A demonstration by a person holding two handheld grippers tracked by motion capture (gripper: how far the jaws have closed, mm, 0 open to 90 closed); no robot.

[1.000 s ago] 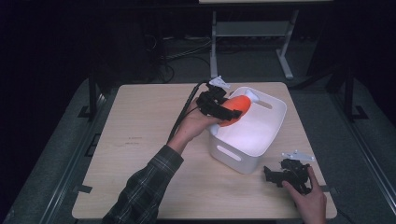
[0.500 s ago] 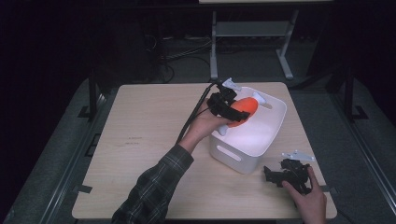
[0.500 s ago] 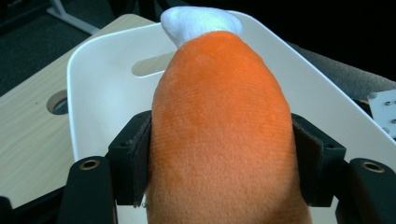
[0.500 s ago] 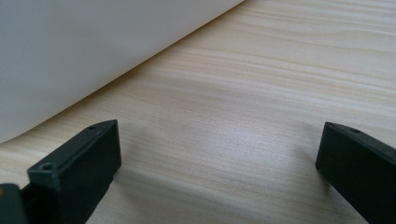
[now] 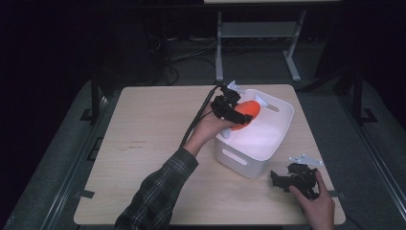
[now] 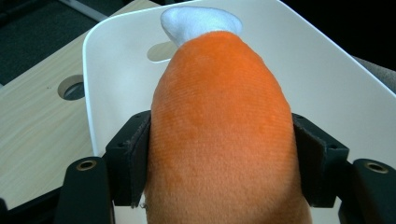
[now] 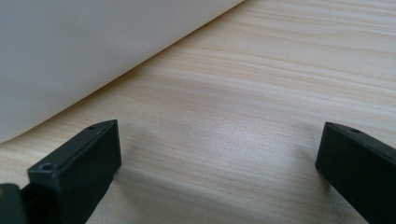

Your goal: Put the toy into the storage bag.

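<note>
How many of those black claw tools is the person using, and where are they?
2. The left gripper is over the white bin, clamped on an orange plush toy. The right gripper rests open on the table near the bin's front corner.

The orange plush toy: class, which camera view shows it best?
The left gripper view: the orange plush toy is close up, with its white tip and both jaws of the left tool pressing its sides. The high view shows it small above the white bin.
</note>
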